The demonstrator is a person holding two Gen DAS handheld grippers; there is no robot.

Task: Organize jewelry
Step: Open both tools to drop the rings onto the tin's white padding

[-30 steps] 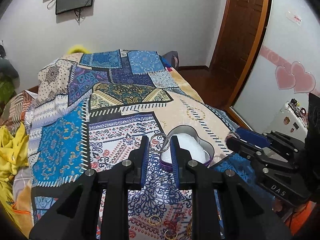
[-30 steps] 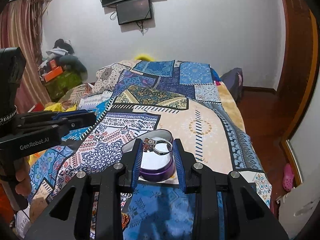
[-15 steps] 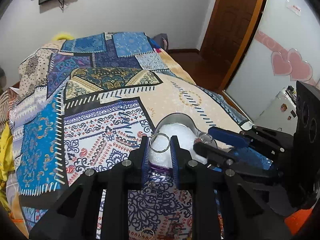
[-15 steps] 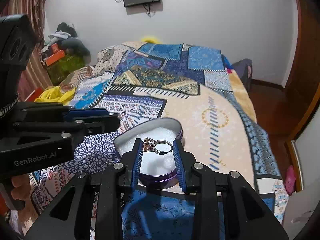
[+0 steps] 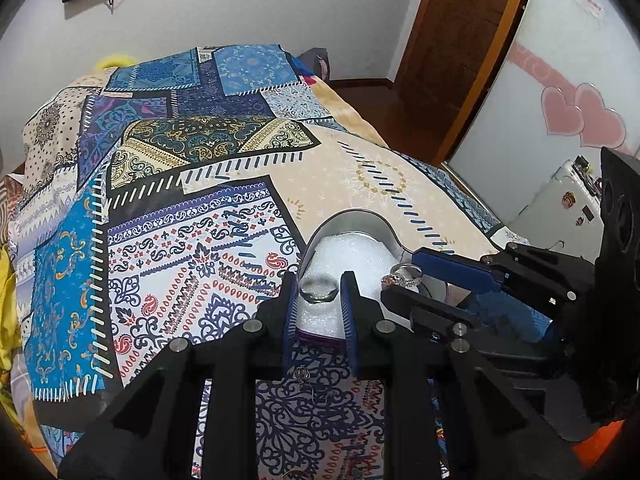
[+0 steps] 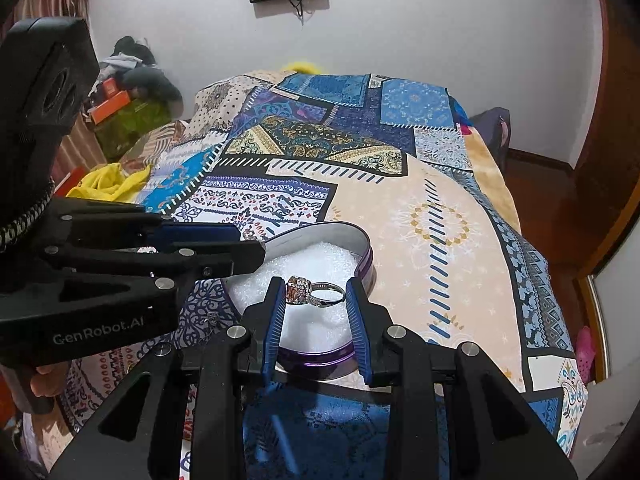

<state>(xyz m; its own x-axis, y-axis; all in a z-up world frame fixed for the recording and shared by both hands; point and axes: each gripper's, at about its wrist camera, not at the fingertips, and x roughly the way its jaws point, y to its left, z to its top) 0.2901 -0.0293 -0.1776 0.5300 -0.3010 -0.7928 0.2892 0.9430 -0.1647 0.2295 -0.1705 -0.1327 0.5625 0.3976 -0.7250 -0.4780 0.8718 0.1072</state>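
Note:
A heart-shaped purple tin (image 5: 352, 220) lined with white foam sits on the patterned bedspread; it also shows in the right wrist view (image 6: 366, 252). My left gripper (image 5: 319, 294) is shut on a plain silver ring (image 5: 319, 293) just above the foam at the tin's near edge. My right gripper (image 6: 316, 294) is shut on a silver ring with a large orange stone (image 6: 314, 290), held over the foam. The stone ring also shows in the left wrist view (image 5: 402, 276), to the right of my left gripper.
More small jewelry (image 5: 301, 373) lies on the bedspread just in front of the tin. The bed's right edge drops to a wooden floor (image 6: 552, 196). Yellow cloth (image 6: 108, 182) lies at the left side.
Both grippers have moved forward and down over the tin with their rings. The left ring now hangs over the foam; the right gripper has closed in beside it.

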